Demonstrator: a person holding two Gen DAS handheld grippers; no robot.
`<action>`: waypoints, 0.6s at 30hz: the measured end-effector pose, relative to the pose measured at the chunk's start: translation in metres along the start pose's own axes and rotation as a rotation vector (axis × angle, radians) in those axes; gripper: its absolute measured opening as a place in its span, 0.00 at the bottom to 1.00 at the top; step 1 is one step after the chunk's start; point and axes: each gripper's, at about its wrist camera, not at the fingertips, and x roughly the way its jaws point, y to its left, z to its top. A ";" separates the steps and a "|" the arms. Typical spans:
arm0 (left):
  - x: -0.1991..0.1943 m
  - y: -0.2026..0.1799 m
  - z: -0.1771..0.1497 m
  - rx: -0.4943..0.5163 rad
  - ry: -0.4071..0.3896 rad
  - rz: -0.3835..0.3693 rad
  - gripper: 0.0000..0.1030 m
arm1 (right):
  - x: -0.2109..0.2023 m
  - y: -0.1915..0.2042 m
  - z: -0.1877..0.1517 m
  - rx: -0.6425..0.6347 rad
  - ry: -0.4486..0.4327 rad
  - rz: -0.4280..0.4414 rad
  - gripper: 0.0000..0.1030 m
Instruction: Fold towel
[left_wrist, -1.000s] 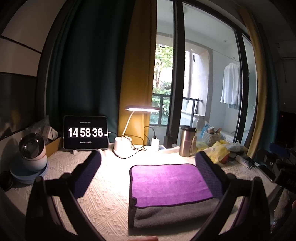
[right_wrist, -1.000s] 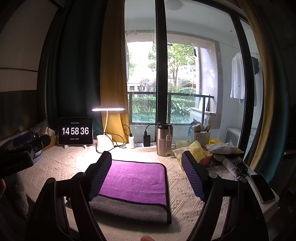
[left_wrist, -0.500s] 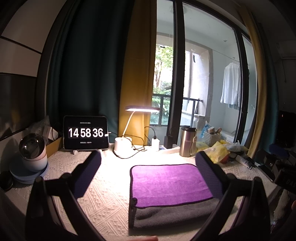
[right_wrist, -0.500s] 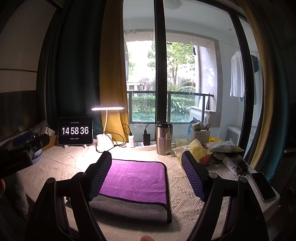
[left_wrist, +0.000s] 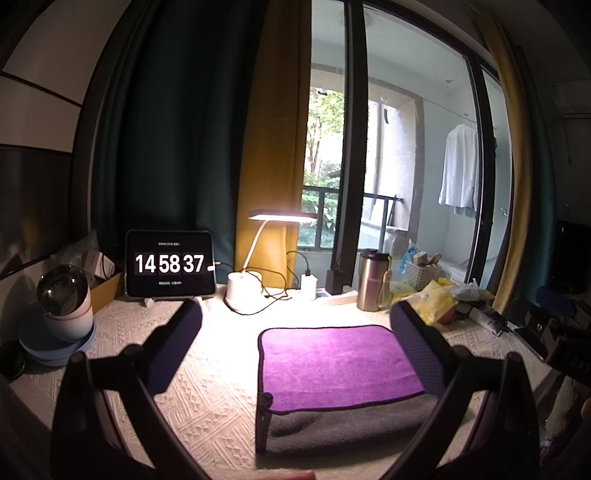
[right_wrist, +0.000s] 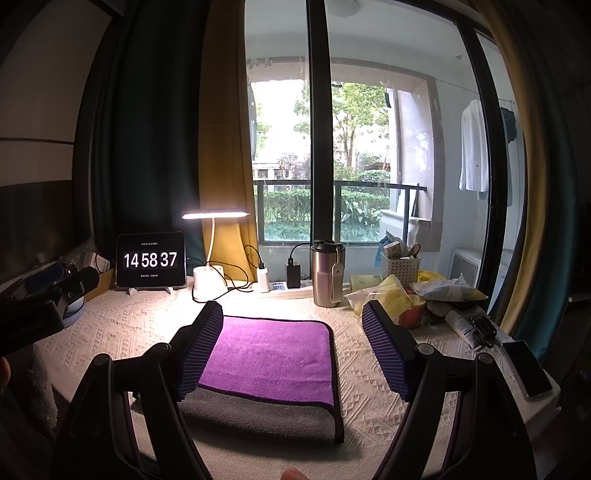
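A folded towel (left_wrist: 332, 365), purple on top with a grey layer showing along its near edge, lies flat on the cream patterned tablecloth (left_wrist: 207, 387). It also shows in the right wrist view (right_wrist: 273, 354). My left gripper (left_wrist: 295, 332) is open and empty, held above the table with the towel under its right finger. My right gripper (right_wrist: 291, 332) is open and empty, with the towel between and below its fingers. The right gripper's body shows at the left wrist view's right edge (left_wrist: 565, 354), and the left gripper's body at the right wrist view's left edge (right_wrist: 37, 314).
At the back stand a tablet clock (left_wrist: 170, 264), a lit desk lamp (left_wrist: 243, 288), a charger and power strip (right_wrist: 277, 284), and a steel tumbler (right_wrist: 327, 273). Snack bags and a basket (right_wrist: 402, 288) crowd the right; a phone (right_wrist: 528, 369) lies at the right edge. Bowls (left_wrist: 62, 325) sit left.
The clock has gone from 14:58:36 to 14:58:37. Both grippers and the towel have hardly moved.
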 end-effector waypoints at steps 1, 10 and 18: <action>0.000 0.000 0.000 0.000 -0.001 0.000 0.99 | 0.000 0.000 0.000 0.001 0.000 0.000 0.78; 0.000 0.000 0.001 0.000 0.000 0.001 0.99 | 0.000 -0.001 0.000 0.002 0.000 -0.003 0.78; -0.001 0.001 0.001 -0.002 0.000 0.001 0.99 | -0.001 -0.001 -0.001 0.003 0.003 -0.002 0.78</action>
